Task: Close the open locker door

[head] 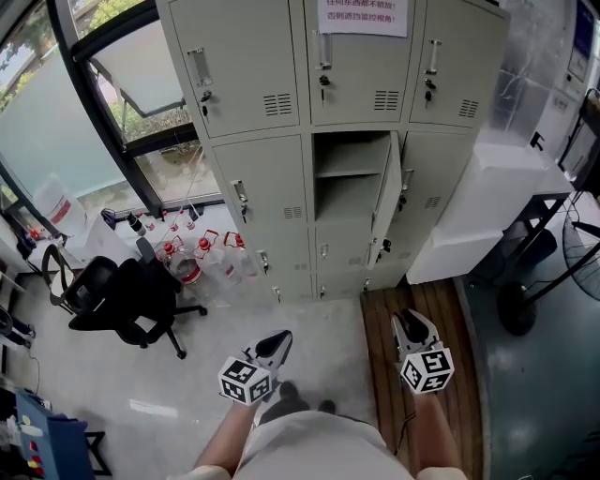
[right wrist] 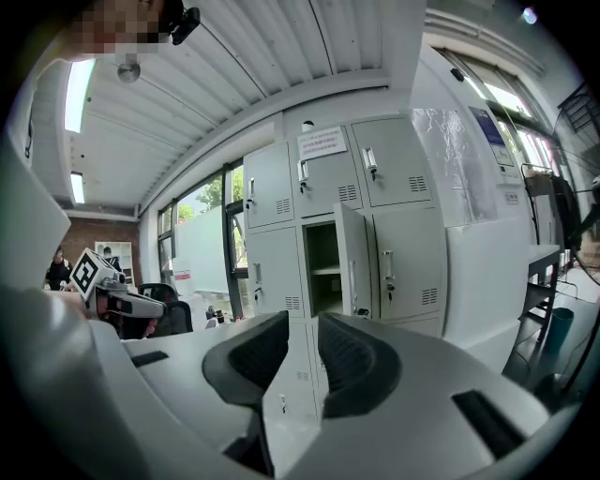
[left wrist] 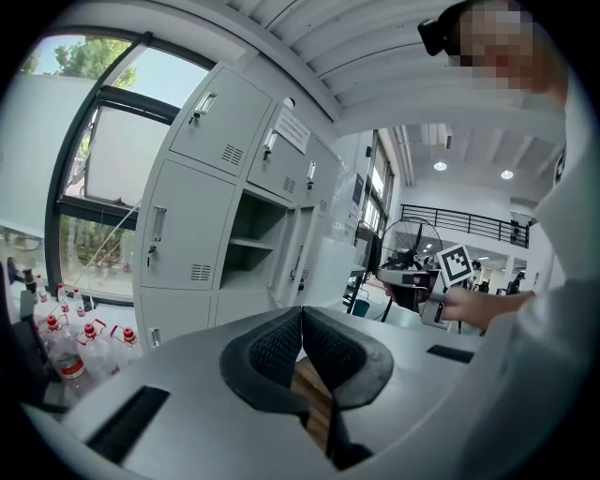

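While my left hand-held gripper (head: 278, 341) is clenched empty and my right hand-held gripper (head: 411, 325) hangs released, the locker door (head: 387, 195), middle row beneath a notice (head: 363, 15) whose red print I cannot read, stands upright, swung out from its right edge toward me.

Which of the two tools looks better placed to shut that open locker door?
Probably right. The open pale grey metal locker door hangs towards the right, ahead of the right tool; the left tool sits further left.
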Demonstrator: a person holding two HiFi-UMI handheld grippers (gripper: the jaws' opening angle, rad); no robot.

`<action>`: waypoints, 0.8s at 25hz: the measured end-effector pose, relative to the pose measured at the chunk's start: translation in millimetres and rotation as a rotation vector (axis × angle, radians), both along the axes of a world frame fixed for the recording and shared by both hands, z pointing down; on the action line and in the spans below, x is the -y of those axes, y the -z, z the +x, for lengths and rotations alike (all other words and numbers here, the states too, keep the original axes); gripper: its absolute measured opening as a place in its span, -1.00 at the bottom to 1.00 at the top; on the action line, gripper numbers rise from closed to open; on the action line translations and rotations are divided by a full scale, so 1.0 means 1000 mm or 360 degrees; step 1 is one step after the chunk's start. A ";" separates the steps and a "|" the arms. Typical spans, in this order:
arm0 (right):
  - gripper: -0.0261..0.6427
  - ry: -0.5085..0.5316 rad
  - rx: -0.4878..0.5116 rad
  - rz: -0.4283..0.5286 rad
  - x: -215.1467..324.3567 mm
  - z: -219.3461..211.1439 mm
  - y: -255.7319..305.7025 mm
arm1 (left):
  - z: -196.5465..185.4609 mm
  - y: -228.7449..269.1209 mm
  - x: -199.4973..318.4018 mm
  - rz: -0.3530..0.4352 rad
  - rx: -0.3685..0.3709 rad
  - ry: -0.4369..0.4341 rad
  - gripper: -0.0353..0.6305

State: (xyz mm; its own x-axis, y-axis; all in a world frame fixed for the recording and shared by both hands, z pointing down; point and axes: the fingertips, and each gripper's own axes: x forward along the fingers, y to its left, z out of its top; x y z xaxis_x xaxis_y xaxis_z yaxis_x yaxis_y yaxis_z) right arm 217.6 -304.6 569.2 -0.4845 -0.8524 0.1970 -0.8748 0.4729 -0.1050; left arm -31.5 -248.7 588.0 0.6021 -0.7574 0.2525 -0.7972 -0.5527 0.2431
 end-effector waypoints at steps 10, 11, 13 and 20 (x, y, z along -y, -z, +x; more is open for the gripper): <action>-0.60 -0.0095 -0.0040 -0.0025 0.082 -0.017 -0.010 | -0.020 -0.015 0.092 -0.0027 -0.0028 -0.0109 -0.83; -0.60 -0.0113 -0.0040 -0.0030 0.092 -0.020 -0.010 | -0.023 -0.015 0.104 -0.0032 -0.0031 -0.0128 -0.83; -0.60 -0.0141 -0.0045 -0.0040 0.115 -0.024 -0.010 | -0.027 -0.014 0.129 -0.0034 -0.0031 -0.0175 -0.83; -0.60 -0.0248 -0.0104 -0.0089 0.196 -0.029 -0.015 | -0.039 -0.010 0.207 -0.0035 -0.0012 -0.0342 -0.83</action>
State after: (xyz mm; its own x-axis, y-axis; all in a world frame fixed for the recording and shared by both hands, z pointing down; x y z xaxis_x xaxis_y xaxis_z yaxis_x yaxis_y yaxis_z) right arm 188.3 -500.3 584.0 -0.3322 -0.9029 0.2729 -0.9428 0.3263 -0.0679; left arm -70.4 -455.6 597.7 0.7512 -0.6056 0.2625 -0.6596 -0.7043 0.2625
